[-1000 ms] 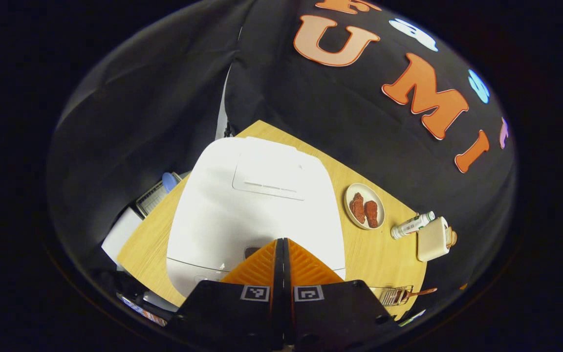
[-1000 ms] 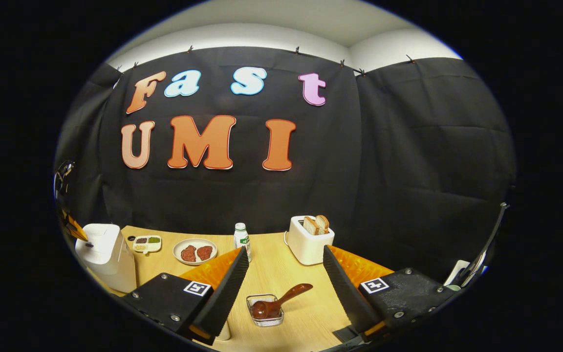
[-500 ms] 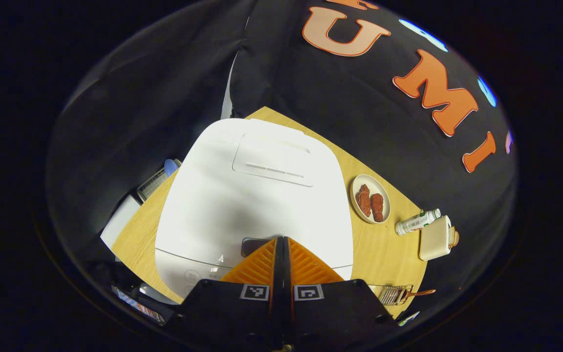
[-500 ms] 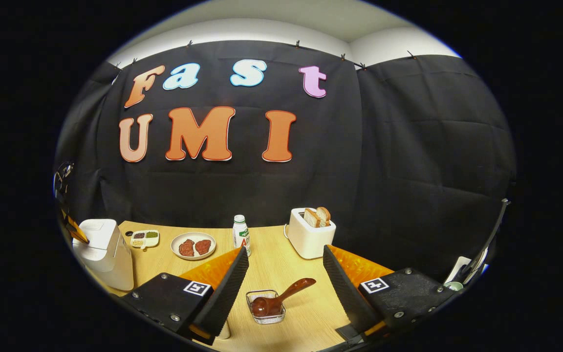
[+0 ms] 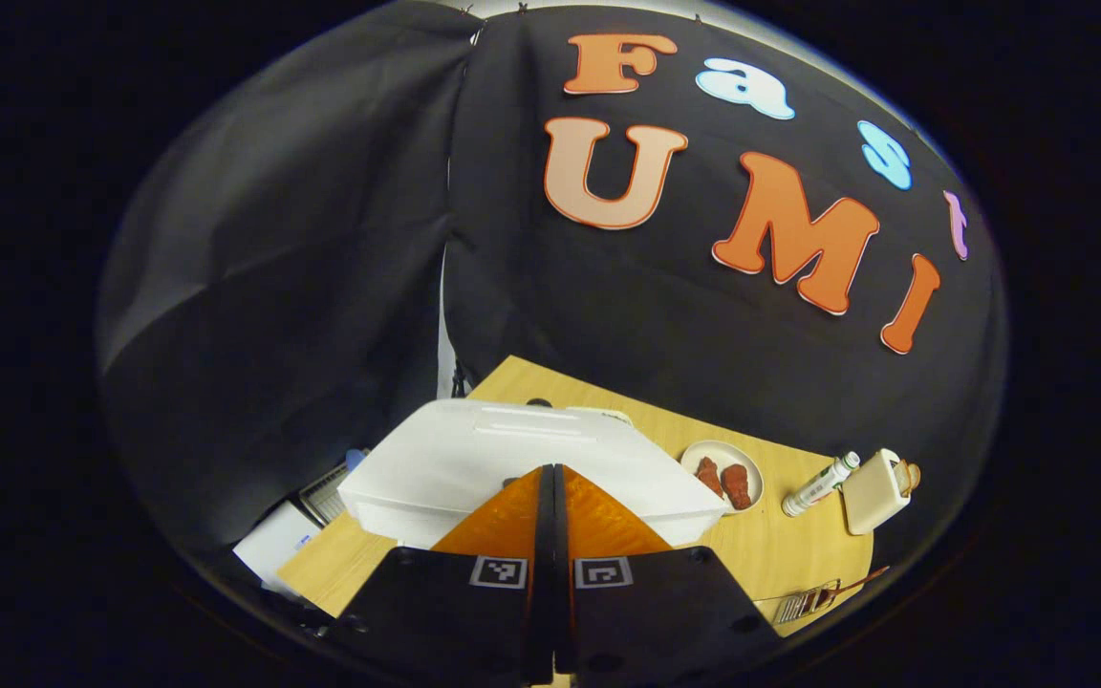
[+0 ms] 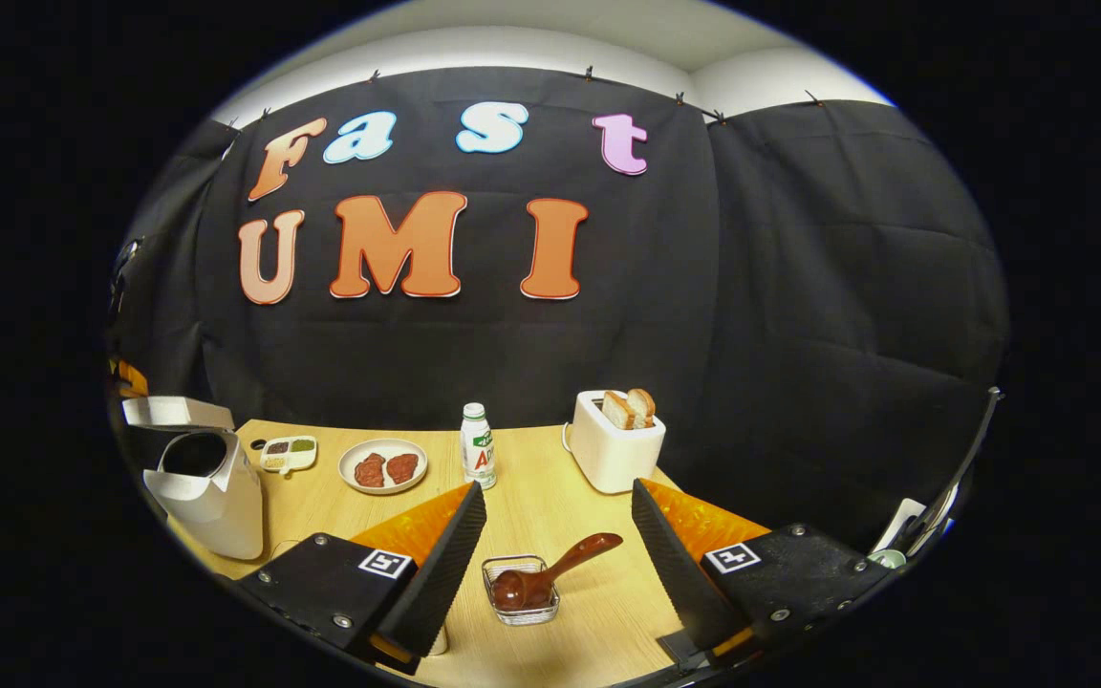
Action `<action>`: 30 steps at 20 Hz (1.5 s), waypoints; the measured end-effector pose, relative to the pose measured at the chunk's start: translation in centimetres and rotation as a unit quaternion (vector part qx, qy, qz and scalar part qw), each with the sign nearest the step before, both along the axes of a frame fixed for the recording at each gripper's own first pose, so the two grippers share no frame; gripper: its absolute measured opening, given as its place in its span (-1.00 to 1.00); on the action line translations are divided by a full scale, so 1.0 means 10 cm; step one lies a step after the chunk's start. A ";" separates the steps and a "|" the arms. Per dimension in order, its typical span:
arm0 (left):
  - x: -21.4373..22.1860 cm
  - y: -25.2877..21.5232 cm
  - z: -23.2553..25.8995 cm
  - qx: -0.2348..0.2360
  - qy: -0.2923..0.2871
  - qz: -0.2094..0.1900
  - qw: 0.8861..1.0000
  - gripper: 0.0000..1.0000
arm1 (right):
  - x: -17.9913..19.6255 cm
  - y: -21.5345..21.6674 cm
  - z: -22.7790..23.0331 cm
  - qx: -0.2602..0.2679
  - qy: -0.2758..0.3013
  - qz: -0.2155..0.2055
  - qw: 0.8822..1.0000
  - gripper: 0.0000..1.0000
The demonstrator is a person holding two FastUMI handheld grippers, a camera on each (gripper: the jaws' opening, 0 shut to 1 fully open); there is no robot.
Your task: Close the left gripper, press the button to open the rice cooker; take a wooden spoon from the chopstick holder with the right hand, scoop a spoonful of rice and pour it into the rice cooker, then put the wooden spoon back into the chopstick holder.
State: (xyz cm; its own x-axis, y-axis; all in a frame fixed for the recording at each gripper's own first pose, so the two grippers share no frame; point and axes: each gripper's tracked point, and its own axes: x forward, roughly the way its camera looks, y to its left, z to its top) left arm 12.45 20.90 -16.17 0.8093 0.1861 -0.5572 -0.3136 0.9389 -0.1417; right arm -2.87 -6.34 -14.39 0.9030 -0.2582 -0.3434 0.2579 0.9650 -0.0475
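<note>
Rice cooker [image 6: 202,487] lid's popped up at the far left of the tabletop [image 6: 550,521], pot showing. Left gripper [image 5: 551,492] jaws shut tight w/ nothing between, right by the raised lid. Right gripper [image 6: 555,540] jaws wide open, empty, above the wooden spoon [image 6: 550,573] leaning in its chopstick holder [image 6: 520,592]. Risk imo: grabbing that slanted handle off-center, so it twists or tips the light wire holder.

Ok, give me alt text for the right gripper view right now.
The open right gripper frames a wooden spoon lying in a wire chopstick holder. At far left the rice cooker has its lid up.
</note>
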 end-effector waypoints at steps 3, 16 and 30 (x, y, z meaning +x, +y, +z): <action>-0.08 0.02 0.26 0.025 -0.047 0.001 0.999 -0.91 | -0.02 -0.03 -0.03 -0.003 0.006 0.004 1.000 0.92; -0.95 -0.52 1.05 0.150 -0.164 -0.032 0.974 -0.88 | 0.09 -0.07 -0.83 0.036 0.088 0.038 0.995 0.90; -1.18 -1.13 1.12 0.197 -0.141 -0.049 0.969 0.55 | 0.24 -0.21 -1.63 0.136 0.130 0.041 0.981 0.68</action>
